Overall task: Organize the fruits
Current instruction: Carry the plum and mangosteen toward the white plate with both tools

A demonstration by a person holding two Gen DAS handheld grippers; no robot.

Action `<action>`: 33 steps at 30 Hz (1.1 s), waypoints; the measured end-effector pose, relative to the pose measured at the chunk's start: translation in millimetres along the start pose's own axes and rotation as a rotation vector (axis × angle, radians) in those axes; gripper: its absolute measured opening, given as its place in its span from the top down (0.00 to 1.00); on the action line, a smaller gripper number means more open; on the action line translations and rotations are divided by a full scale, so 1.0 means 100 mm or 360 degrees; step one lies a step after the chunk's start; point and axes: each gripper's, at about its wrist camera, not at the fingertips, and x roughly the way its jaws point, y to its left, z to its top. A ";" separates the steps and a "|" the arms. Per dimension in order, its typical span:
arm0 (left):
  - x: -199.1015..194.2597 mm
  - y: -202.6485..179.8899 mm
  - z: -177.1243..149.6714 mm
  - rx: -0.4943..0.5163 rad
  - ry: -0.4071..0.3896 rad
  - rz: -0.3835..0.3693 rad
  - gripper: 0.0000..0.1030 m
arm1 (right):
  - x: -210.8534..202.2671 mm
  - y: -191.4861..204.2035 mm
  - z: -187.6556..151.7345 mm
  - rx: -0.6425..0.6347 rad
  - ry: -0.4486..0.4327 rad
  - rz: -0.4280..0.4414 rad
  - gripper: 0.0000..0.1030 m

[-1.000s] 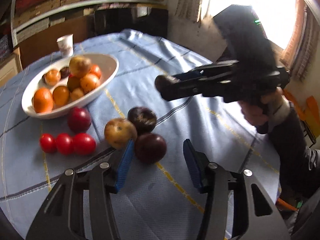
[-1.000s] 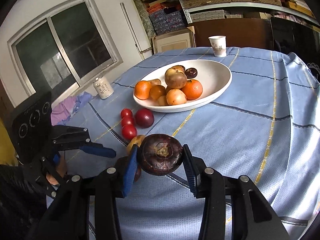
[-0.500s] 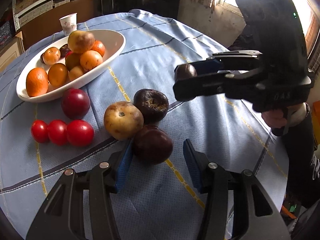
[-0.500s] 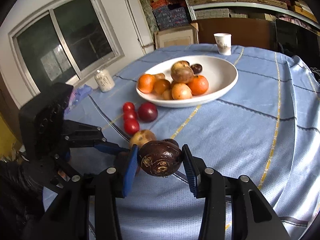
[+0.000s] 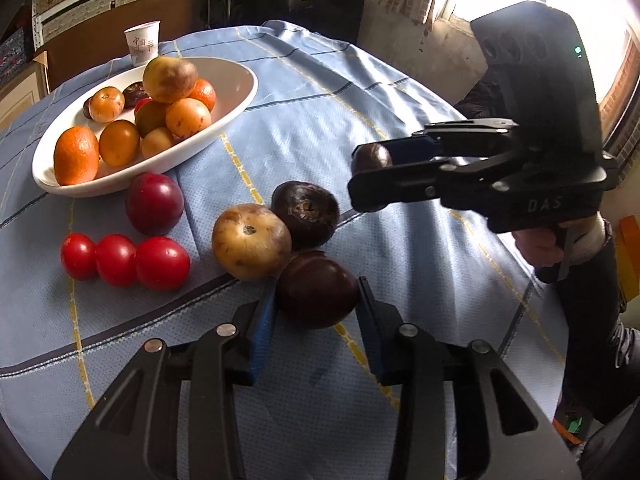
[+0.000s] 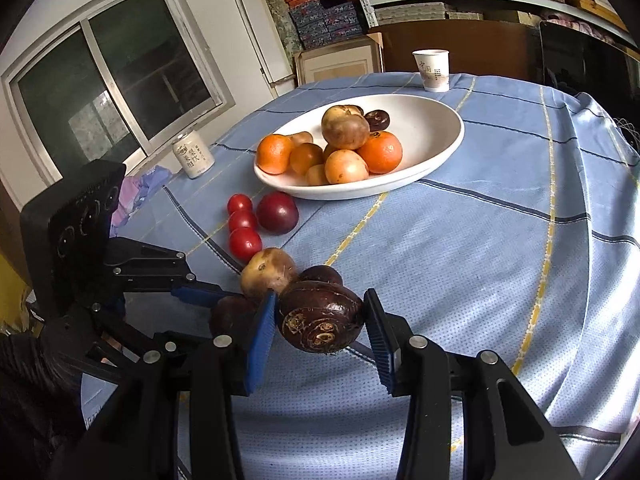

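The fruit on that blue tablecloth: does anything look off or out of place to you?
Nothing is spilled or broken. The pale round fruit beside the dark purple ones has brown blotches on its skin, so it looks bruised or past its best. Several fruits, like the three red tomatoes, lie outside the white bowl.

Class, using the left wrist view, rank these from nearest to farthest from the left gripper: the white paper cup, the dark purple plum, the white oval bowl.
1. Dark purple plum, between the left gripper's fingers.
2. White oval bowl, upper left.
3. White paper cup, beyond the bowl, at the table's far edge.
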 end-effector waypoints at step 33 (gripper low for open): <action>-0.68 1.22 0.78 -0.0556 -0.0642 0.0612 0.07 | 0.26 -0.20 0.79 0.0213 -0.0431 -0.0313 0.33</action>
